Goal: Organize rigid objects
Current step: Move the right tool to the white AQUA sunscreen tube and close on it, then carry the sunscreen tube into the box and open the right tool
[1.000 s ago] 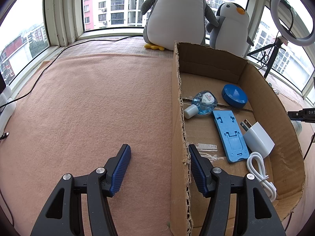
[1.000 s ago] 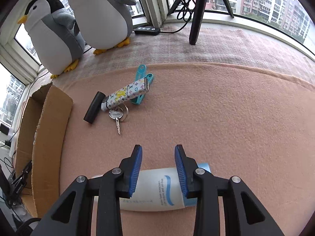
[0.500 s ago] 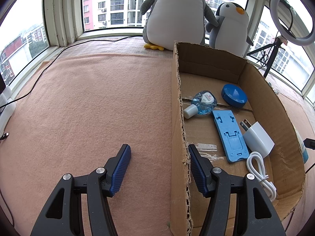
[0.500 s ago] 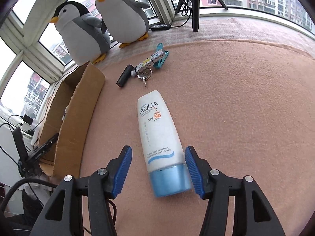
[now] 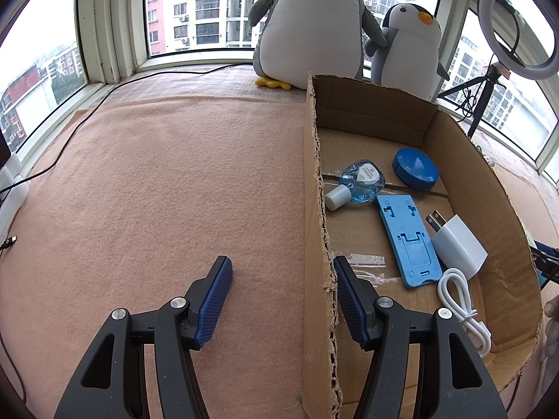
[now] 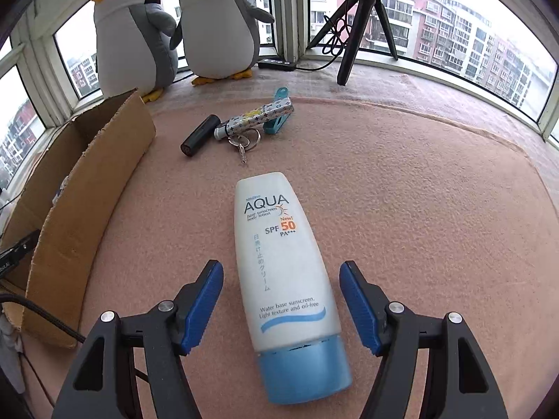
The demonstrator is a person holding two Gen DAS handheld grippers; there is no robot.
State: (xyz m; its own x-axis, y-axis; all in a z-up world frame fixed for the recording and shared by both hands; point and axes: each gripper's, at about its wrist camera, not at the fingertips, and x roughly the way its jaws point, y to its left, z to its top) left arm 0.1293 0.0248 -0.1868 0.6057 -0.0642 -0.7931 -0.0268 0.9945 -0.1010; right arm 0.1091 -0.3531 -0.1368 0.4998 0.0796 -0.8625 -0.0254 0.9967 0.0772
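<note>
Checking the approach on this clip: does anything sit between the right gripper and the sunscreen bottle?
Nothing visible does. The right gripper is open, its fingers on either side of the sunscreen bottle, which lies flat on the pink blanket. The black tube, keys and patterned case lie farther off, beyond the bottle.

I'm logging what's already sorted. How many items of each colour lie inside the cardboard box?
Blue: 3, the round case, the phone stand, the small bottle
White: 2, the charger plug, the cable
Total: 5 in the cardboard box
</note>
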